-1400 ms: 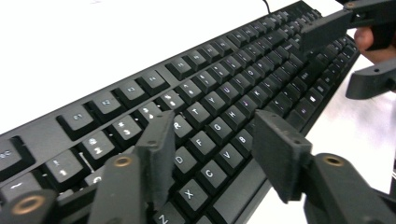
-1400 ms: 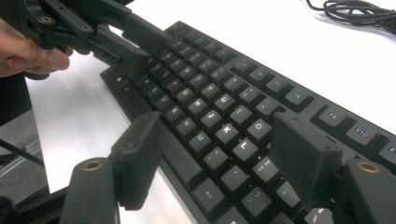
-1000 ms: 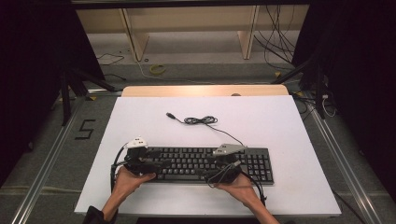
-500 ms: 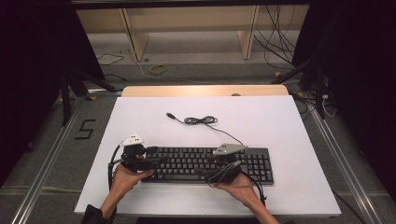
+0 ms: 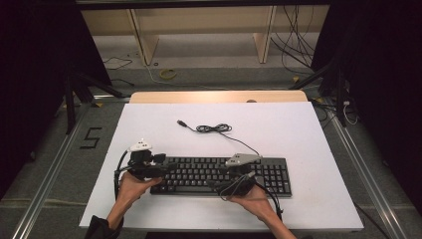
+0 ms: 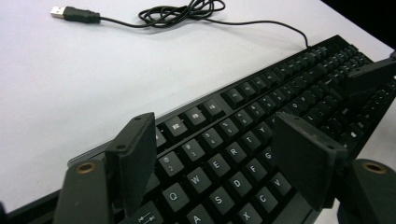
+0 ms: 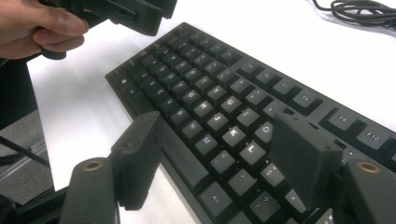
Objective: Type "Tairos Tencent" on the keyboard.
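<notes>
A black keyboard (image 5: pixel 219 174) lies flat on the white table (image 5: pixel 298 134), near its front edge. Its thin cable runs back to a loose coil (image 5: pixel 214 128) and ends in a USB plug (image 5: pixel 182 123). My left gripper (image 5: pixel 160 167) hovers over the keyboard's left end, jaws open above the Q, W, E, R keys (image 6: pixel 219 156). My right gripper (image 5: pixel 227 185) hangs over the right-hand letter keys, open, with the K and L keys (image 7: pixel 238 140) between its jaws. Neither gripper holds anything. The left hand and its gripper (image 7: pixel 116 11) appear at the top of the right gripper view.
The table's left edge (image 7: pixel 51 154) drops off close beside the keyboard's end. Bare white surface spreads behind the keyboard up to a wooden strip (image 5: pixel 219 96) at the back. Metal rails (image 5: pixel 45 184) and floor cables (image 5: pixel 298 35) lie around the table.
My left gripper has drifted a little to the left and away from the person over the keyboard's left end. The right gripper and the keyboard have stayed put.
</notes>
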A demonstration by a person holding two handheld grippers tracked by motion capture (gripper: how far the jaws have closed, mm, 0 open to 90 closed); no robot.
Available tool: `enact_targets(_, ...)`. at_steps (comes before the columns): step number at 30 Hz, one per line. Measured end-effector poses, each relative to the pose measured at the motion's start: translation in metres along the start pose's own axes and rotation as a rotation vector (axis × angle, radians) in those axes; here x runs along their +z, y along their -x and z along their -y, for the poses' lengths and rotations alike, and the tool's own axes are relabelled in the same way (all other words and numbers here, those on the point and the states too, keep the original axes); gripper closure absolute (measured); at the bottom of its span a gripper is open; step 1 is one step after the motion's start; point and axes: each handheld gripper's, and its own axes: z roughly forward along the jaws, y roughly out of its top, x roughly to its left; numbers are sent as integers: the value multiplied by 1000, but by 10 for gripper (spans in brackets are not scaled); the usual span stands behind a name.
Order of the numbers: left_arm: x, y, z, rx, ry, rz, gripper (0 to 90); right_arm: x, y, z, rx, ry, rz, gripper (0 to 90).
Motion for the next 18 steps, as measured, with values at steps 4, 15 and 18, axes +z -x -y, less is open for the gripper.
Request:
enact_targets(4,2,0,0,-9,-20,-6,346,0,0,0,-4,3,0,347)
enact_targets(15,13,6,-2,34,-109,27,669,0,0,0,-6,3,-1,347)
enact_targets(18,17,7,-2,48,-132,27,729,0,0,0,-3,3,0,347)
